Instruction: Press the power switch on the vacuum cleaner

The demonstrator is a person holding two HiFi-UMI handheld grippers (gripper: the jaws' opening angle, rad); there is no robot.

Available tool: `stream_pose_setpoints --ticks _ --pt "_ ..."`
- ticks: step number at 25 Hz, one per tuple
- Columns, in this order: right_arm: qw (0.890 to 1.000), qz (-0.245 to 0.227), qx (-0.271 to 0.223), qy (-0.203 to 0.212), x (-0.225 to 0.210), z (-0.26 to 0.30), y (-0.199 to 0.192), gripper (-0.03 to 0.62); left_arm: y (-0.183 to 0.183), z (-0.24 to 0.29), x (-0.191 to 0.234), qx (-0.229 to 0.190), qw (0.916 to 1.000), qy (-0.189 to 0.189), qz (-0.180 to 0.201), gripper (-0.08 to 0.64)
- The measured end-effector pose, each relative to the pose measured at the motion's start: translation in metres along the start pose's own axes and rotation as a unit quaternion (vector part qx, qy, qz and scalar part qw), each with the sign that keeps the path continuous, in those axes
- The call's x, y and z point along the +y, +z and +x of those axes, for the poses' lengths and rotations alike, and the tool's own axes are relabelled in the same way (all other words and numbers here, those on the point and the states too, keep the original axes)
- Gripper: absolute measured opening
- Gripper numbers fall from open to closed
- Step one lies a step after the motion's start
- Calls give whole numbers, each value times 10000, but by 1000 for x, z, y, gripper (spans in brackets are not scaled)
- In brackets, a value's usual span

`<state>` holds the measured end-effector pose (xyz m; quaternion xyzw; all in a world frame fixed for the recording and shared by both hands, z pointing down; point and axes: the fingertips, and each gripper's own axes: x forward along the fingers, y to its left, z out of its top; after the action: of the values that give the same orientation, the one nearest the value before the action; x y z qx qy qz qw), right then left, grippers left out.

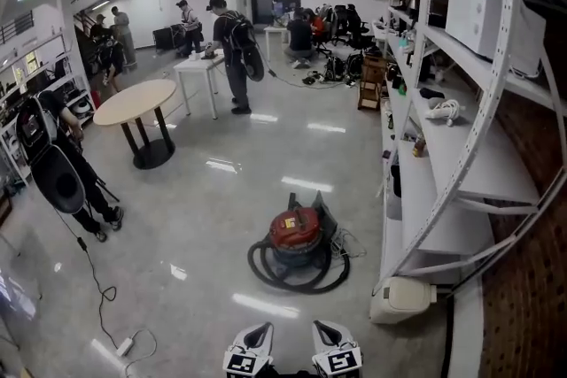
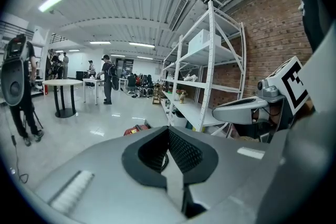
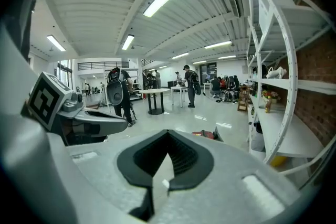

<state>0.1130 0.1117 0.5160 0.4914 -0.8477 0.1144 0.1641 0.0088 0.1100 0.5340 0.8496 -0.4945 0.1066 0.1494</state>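
Left gripper [image 2: 168, 134] jaws closed, empty; red vacuum cleaner [image 2: 136, 130] peeks beyond them.

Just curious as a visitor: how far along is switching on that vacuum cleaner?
Nothing looks done yet. The left gripper and right gripper are shut and empty, well short of the red vacuum cleaner on the floor. Still to do: reach it and switch it on.

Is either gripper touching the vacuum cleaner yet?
No, the red vacuum cleaner sits on the floor ahead, apart from the left gripper and right gripper.
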Motion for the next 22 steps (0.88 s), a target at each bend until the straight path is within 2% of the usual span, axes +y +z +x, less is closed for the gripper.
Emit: stream_pose_setpoints --ticks 6,8,22 --pt "9993 179 -201 -268 -27 2 11 -9 21 16 6 -312 9988 80 -380 15" --pt "9991 166 -290 -243 -32 2 13 -9 29 20 6 -429 9981 126 -422 15" --pt "9987 244 -289 -332 -39 -26 2 -9 18 14 -24 -392 9990 0 -220 15"
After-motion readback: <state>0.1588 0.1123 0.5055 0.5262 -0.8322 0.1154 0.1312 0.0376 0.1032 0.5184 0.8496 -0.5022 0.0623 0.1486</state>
